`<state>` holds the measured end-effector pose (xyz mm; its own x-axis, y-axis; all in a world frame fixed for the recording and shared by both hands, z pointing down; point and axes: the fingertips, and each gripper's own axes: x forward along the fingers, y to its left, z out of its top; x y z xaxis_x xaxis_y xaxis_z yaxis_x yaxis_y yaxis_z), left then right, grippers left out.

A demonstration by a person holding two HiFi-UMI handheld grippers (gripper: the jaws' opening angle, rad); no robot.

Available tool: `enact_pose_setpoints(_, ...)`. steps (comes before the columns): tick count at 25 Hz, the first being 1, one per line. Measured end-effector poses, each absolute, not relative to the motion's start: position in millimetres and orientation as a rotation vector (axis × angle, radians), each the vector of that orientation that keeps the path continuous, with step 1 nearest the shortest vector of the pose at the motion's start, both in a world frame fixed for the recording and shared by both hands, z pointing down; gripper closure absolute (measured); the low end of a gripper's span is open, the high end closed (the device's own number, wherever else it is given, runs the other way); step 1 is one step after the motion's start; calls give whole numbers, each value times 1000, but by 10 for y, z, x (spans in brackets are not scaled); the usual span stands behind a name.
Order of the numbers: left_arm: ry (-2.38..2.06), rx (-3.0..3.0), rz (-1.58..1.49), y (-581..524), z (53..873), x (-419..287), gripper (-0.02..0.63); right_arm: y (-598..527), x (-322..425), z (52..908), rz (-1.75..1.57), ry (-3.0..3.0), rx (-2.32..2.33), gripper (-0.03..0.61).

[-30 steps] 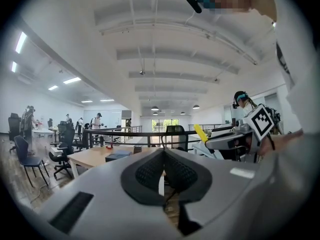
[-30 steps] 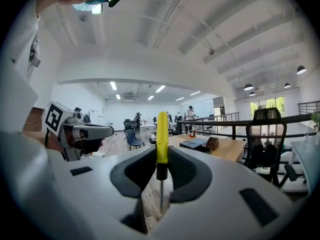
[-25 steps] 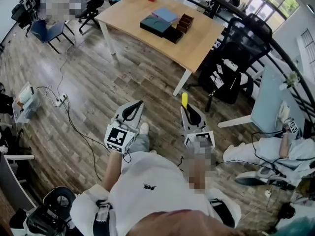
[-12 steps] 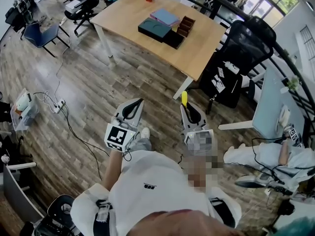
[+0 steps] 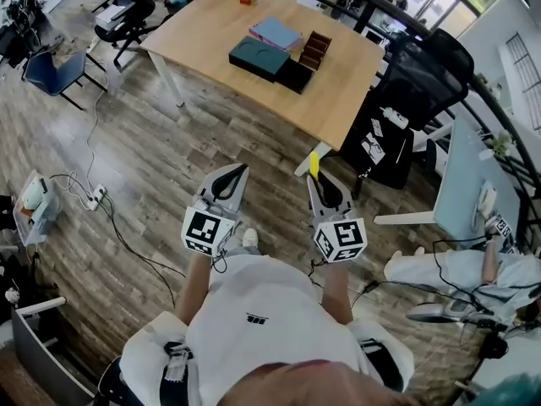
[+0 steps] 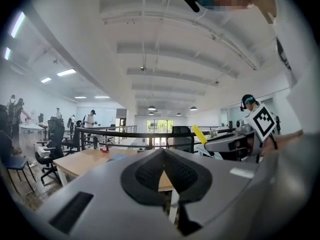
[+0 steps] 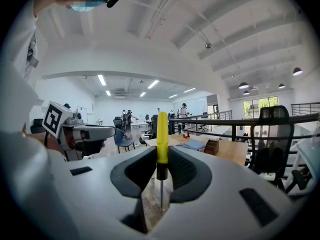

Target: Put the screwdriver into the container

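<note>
Against the head view of a second ago, I record the table (image 5: 211, 32) sitting larger and nearer the two grippers, while the blue chair (image 5: 51, 70) and the power strip (image 5: 89, 197) on the wooden floor (image 5: 169, 150) have slid toward the left edge. Both grippers keep their places in front of the body. The right gripper's marker cube (image 5: 341, 239), masked in the earlier frames, now shows plainly. As to writing, I find none that can be read: both this cube and the left marker cube (image 5: 207, 231) carry only black-and-white square patterns, and the small dark mark on the white shirt (image 5: 258, 320) is too small to make out. The right gripper (image 7: 161, 154) is clamped on the screwdriver (image 7: 162, 134), its dark pads pressing the lower part of the yellow handle from both sides. The tool's long axis stands upright, crosswise to the jaws. The yellow handle rises above the pads and the metal shaft points down at the floor. In the head view the handle end shows just past the jaw tips, over the floor and short of the table edge. The container (image 5: 317, 47), a brown box with compartments, stands on the table beside a dark box (image 5: 260, 57), well apart from the screwdriver. The left gripper (image 6: 162, 154) has its jaws together at the tips, with nothing between them.
</note>
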<state>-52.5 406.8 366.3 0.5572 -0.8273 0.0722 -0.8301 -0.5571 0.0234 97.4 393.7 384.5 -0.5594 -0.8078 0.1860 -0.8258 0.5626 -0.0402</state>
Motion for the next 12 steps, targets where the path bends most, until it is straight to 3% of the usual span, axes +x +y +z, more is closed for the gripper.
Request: enact_pose_setpoints(12, -1375, 2772, 92, 3410, 3739, -684, 604, 3380, 744, 3940, 204, -2623, 1444, 515)
